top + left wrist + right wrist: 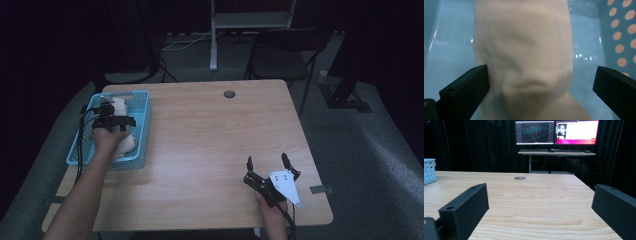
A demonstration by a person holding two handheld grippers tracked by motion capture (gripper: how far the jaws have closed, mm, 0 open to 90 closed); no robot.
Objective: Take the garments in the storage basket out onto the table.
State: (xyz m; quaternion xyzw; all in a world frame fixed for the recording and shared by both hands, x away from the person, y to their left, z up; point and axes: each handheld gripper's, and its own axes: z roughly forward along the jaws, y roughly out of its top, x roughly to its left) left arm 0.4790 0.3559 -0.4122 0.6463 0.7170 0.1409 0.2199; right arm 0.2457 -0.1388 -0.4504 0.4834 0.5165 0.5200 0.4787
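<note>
Down in the blue basket (144, 100) at the worktop's (210, 140) left edge, the left tongs (541, 77) stood spread wide around a cream knitted cloth (524, 55), one jaw touching it. It looked soft and light, best pinched at a raised fold. The right tongs (267, 161) waited open over bare wood.

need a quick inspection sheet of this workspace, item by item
surface: light wooden table with a round grommet hole.
job's things: cream knitted cloth lying in the blue perforated plastic basket at the table's left edge.
clutter: nothing seen.
grippers: left gripper open inside the basket, jaws straddling the cloth, one touching it; right gripper open above bare table.
cables: black cable trails from the left gripper; more on the floor behind.
surroundings: dark room, black chair, two lit monitors on a far desk.
</note>
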